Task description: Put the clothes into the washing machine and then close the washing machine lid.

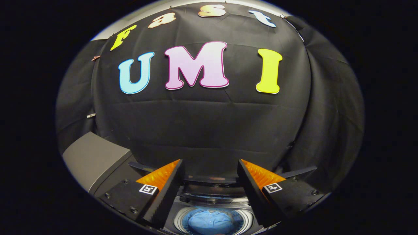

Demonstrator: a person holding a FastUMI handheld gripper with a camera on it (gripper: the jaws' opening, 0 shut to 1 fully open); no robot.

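Observation:
My gripper (pixel 210 166) is open, its two fingers spread wide with nothing between them. Below and between the fingers I look down into the washing machine's round drum (pixel 178 219). Blue clothes (pixel 209 222) lie inside the drum. The machine's lid (pixel 209 180) stands raised at the back of the opening, just ahead of the fingertips. The gripper hangs above the drum, apart from the clothes and the lid.
A grey box-like surface (pixel 93 156) sits to the left of the left finger, beside the washing machine. The black cloth wall (pixel 209 124) rises close behind the machine.

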